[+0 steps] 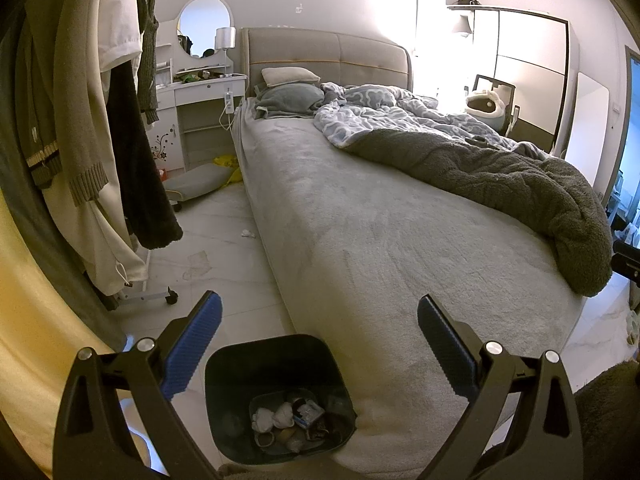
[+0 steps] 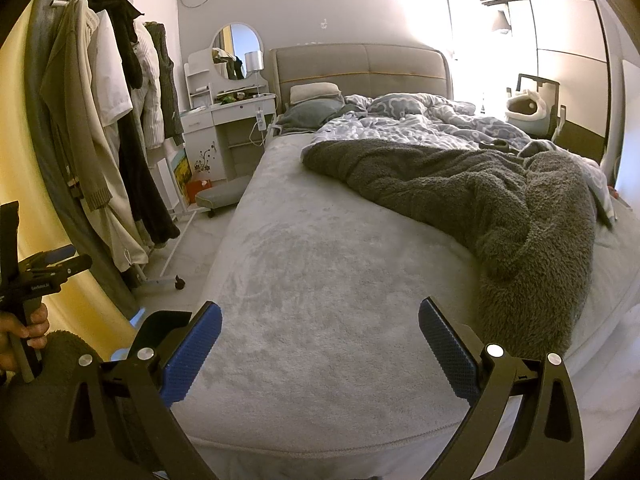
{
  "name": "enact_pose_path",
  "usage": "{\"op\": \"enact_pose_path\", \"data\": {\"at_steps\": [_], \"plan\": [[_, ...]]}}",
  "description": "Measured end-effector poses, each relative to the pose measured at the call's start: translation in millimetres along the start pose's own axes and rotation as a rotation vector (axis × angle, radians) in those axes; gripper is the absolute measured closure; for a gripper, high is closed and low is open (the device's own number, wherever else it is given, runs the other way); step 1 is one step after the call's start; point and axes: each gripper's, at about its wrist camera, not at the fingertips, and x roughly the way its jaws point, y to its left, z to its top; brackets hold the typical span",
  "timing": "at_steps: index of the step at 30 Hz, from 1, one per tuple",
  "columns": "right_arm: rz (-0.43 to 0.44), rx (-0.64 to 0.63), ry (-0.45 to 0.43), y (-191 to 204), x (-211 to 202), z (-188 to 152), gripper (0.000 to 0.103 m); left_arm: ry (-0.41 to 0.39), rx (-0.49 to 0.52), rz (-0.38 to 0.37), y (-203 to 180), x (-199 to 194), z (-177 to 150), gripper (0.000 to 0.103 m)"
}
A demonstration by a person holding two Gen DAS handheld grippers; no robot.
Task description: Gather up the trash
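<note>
We hold our left gripper [image 1: 320, 320] with its blue-padded fingers [image 1: 196, 344] spread wide and nothing between them, poised over the corner of the bed. Straight below it stands the trash bin [image 1: 224, 400], a dark, squarish bin with rounded corners, upright on the pale floor [image 1: 224, 248] with its mouth facing up toward the camera. It sits pressed against the foot corner of the bed [image 1: 360, 264]. At its bottom lies the collected trash [image 1: 288, 420]: crumpled white tissues, a small printed wrapper and a few dark, roundish bits we cannot identify.

Further along the floor, close beside the bed's left edge, a small white crumpled scrap [image 1: 248, 233] lies on its own; it is too small to tell its shape or which way it points.

Our right gripper [image 2: 320, 320] is likewise spread open and empty, hovering over the bare grey bed cover [image 2: 320, 280]. In its view the bin's rim peeks out behind the left finger, and the left gripper's handle shows at the far left.

A dark fleece blanket [image 2: 500, 208] lies bunched across the right half of the bed, with a patterned blue quilt [image 2: 420, 124] behind it. Clothes hang on a wheeled rack [image 1: 80, 120] to the left, and a white dressing table [image 1: 204, 88] with a round mirror stands by the headboard.
</note>
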Motion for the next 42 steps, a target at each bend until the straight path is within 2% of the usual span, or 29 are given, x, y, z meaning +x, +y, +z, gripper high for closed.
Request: {"op": "enact_pose_path", "data": {"at_steps": [42], "plan": [[0.001,-0.004,0.001,-2.1,0.6,1.6,0.003,0.004,0.007,0.005,-3.3,0.7,-0.2,0.003]]}}
